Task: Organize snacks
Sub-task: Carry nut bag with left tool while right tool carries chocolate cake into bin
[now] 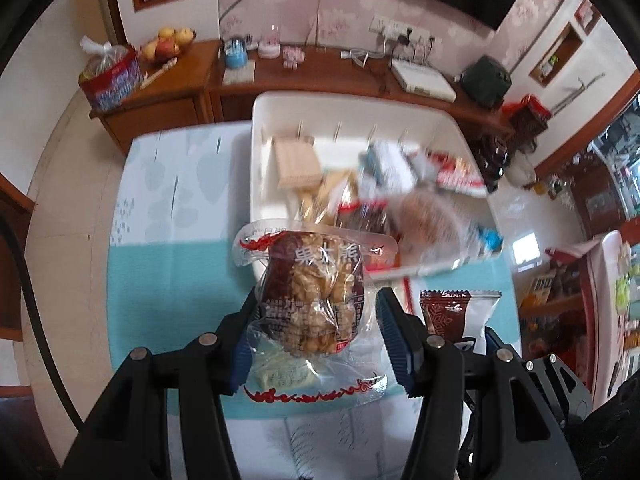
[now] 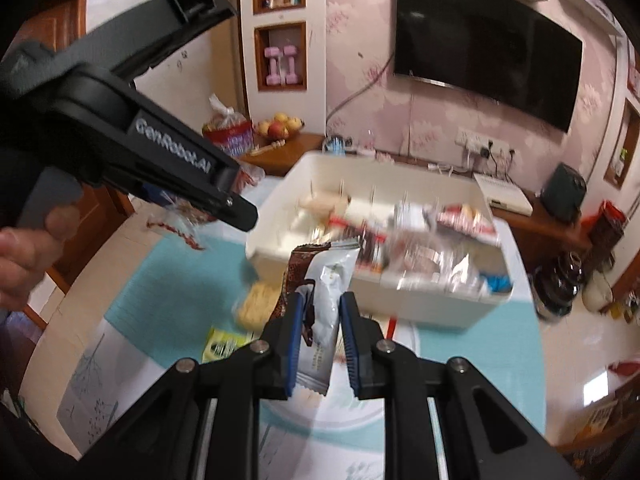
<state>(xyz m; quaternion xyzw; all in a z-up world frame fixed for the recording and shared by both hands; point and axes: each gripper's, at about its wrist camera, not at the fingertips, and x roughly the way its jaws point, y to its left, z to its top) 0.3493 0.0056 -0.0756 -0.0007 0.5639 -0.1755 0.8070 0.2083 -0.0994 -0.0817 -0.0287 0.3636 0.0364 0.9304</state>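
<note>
Clear-wrapped date-and-walnut snack (image 1: 316, 292) held off the table, clamped between the blue pads of the left gripper (image 1: 316, 316), jaws set at a middling width around the packet. White-and-brown snack packet (image 2: 326, 304) pinched upright in the right gripper (image 2: 320, 320), jaws drawn narrow against its sides; same packet visible at the right of the left wrist view (image 1: 460, 308). Both packets raised above the tablecloth, on the near side of the white bin (image 1: 360, 120). Bin loaded with assorted wrapped snacks (image 2: 420, 240), contents blurred and not individually identifiable. Two items lying on the teal tablecloth (image 1: 160, 280) near the right gripper: a yellow snack (image 2: 256, 308) and a green packet (image 2: 224, 344). Hand (image 2: 24, 248) gripping the left tool's handle at the left edge of the right wrist view. Beyond the table: wooden cabinet (image 1: 168, 96), fruit bowl (image 1: 168, 46), wall-mounted television (image 2: 488, 44).
</note>
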